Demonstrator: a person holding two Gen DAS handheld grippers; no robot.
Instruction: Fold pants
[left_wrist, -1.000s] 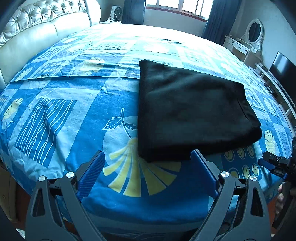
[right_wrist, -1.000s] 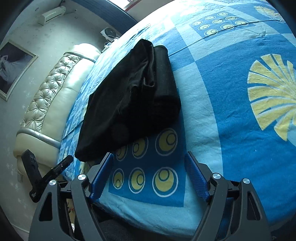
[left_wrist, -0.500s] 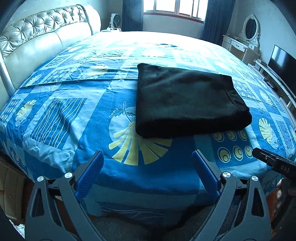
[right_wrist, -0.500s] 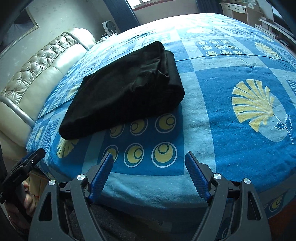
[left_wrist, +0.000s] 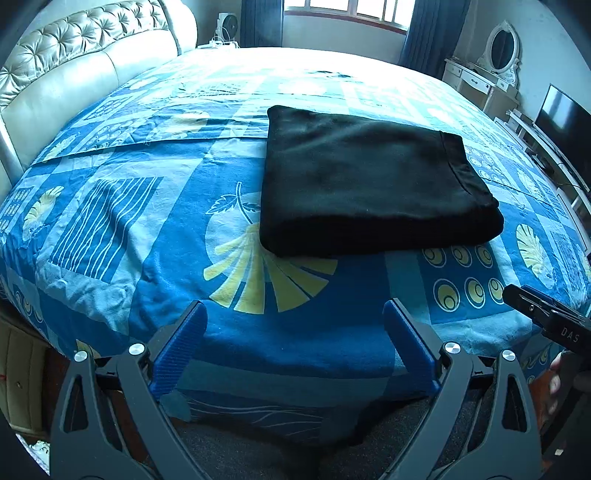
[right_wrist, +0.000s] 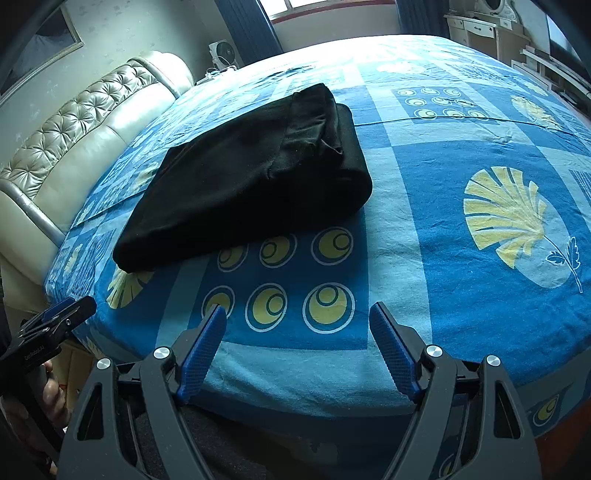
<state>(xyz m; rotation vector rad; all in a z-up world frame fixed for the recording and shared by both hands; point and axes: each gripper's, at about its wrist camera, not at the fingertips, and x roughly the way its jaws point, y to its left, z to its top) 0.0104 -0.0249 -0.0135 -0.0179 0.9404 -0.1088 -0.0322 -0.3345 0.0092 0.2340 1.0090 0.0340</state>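
Note:
The black pants (left_wrist: 369, 184) lie folded into a thick rectangle on the blue patterned bed cover; they also show in the right wrist view (right_wrist: 251, 181). My left gripper (left_wrist: 295, 325) is open and empty, held off the bed's near edge, well short of the pants. My right gripper (right_wrist: 297, 325) is open and empty, also back at the near edge, apart from the pants. The right gripper shows at the right of the left wrist view (left_wrist: 546, 317). The left gripper shows at the left of the right wrist view (right_wrist: 55, 325).
The bed cover (left_wrist: 110, 206) spreads wide around the pants. A padded cream headboard (left_wrist: 74, 77) runs along the left. A dresser with mirror (left_wrist: 491, 70) and a TV (left_wrist: 561, 122) stand at the right. A fan (right_wrist: 221, 55) stands beyond the bed.
Both grippers have drawn back from the pants toward the bed's near edge and levelled out. The pants have stayed folded in place.

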